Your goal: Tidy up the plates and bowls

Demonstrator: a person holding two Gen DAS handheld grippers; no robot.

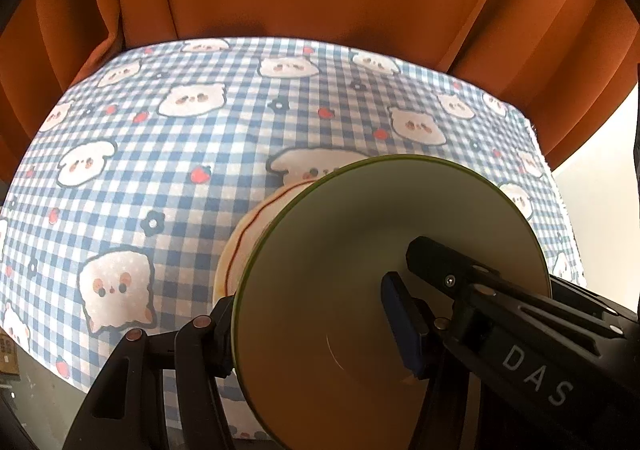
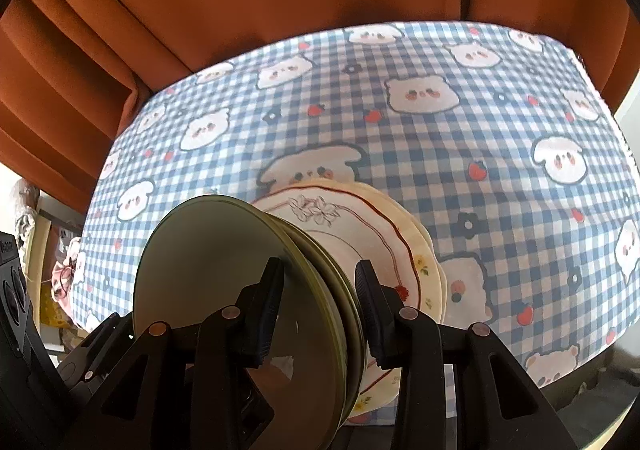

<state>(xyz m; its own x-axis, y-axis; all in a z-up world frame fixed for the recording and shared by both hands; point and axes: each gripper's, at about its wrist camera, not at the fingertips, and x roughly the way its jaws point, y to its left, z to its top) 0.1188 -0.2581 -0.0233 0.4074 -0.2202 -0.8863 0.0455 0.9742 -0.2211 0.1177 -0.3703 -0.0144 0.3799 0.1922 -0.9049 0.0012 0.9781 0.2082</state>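
Green plates (image 2: 240,290), 3 nested on edge, sit clamped in my right gripper (image 2: 320,302) above the checked tablecloth (image 2: 480,170); cream plates (image 2: 400,242) lean behind. My left gripper (image 1: 308,318) pinches the front rim.

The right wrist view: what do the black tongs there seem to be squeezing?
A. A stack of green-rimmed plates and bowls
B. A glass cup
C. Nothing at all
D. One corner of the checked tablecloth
A: the right tongs straddle the olive green-rimmed dishes, which lie against the cream flower-patterned plates.

Left hand-held gripper (image 1: 308,326) apparently clamped; right hand-held gripper (image 2: 320,282) part closed, fingers level.
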